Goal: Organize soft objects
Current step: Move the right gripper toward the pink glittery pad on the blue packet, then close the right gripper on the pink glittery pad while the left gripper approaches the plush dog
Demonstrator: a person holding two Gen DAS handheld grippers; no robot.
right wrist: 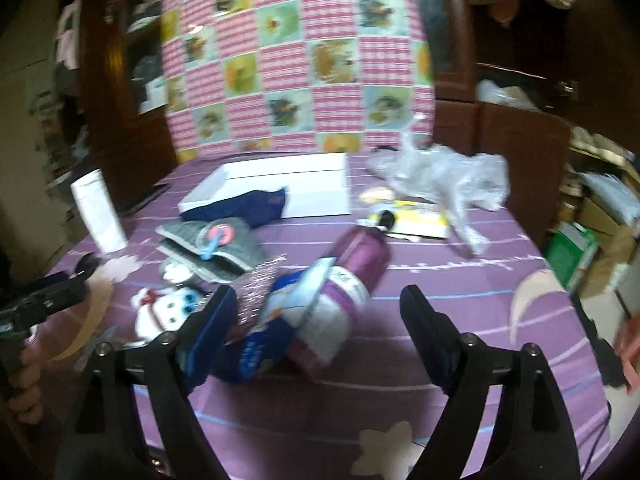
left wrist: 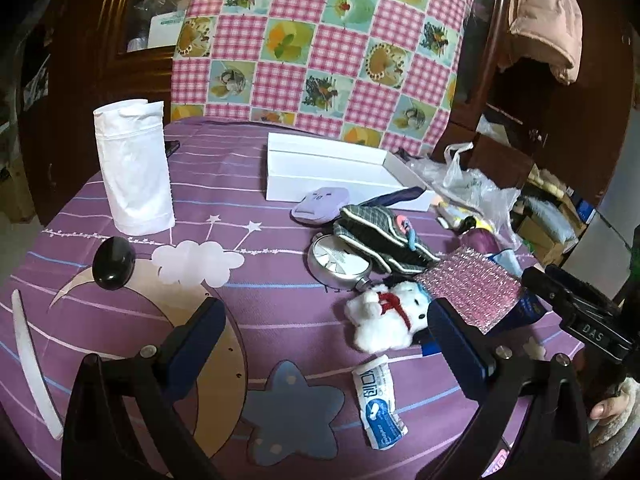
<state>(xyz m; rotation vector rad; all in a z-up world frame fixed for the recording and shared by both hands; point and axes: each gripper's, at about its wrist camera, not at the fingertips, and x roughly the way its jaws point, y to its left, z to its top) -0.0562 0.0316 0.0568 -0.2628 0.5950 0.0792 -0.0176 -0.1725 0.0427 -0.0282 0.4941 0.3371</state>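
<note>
- The white toy cat [left wrist: 386,316] lies on the purple cloth of the counter [left wrist: 280,320], in a messy pile by the gray cap [left wrist: 380,236], maybe waiting for the white box [left wrist: 336,176].
- Our left gripper [left wrist: 326,336] hangs low near the cat, spread wide, holding nothing.
- Our right gripper [right wrist: 316,320] is blurry, wide apart too, aimed at the purple bottle [right wrist: 352,268].

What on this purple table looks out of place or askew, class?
The purple bottle lies tipped on its side among the clutter, and a dark blue cloth hangs over the white tray's front edge rather than lying inside it.
</note>
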